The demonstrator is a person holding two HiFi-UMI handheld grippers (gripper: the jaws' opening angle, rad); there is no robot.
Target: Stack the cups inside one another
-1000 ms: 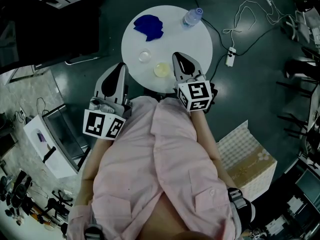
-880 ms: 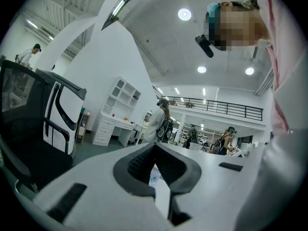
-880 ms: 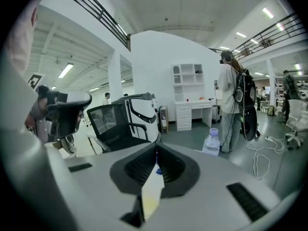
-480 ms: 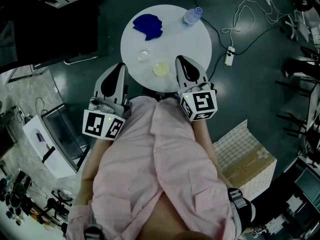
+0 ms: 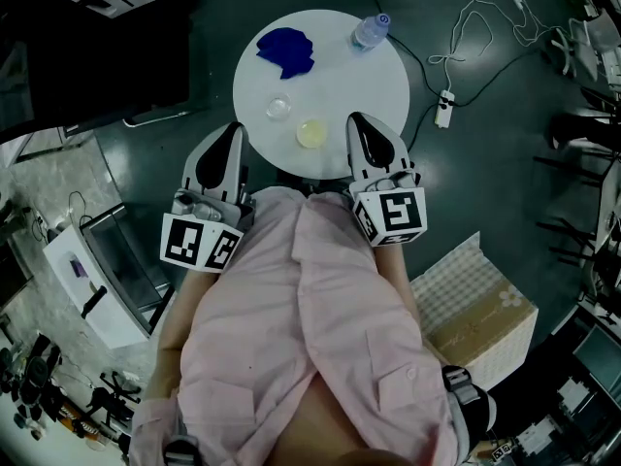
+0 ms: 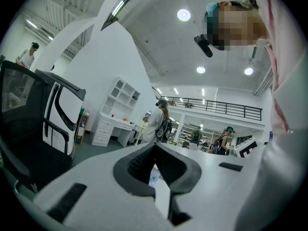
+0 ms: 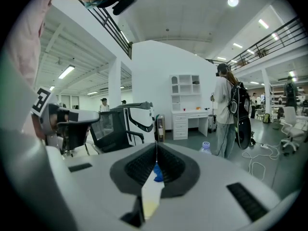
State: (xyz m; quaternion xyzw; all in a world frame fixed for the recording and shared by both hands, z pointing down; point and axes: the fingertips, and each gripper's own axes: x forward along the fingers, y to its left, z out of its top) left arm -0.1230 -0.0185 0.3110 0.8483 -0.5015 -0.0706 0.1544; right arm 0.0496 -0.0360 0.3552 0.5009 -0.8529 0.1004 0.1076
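Note:
Two small cups stand on the round white table (image 5: 364, 78) in the head view: a clear cup (image 5: 278, 106) and a yellowish cup (image 5: 311, 132), apart from each other. My right gripper (image 5: 357, 120) hovers over the table's near edge, just right of the yellowish cup, shut and empty; in its own view my right gripper (image 7: 156, 154) shows its jaws meeting. My left gripper (image 5: 231, 130) stays off the table's left edge, level with the yellowish cup. The left gripper (image 6: 155, 145) is shut with nothing in it.
A crumpled blue cloth (image 5: 287, 50) and a water bottle (image 5: 372, 31) lie at the table's far side. On the floor are a power strip with cables (image 5: 447, 110) to the right and a cardboard box (image 5: 480, 314) by the person's right side. People stand in the background.
My right gripper has drawn back from beside the yellowish cup toward the person and a little to the right, rising. The left gripper and both cups have stayed put.

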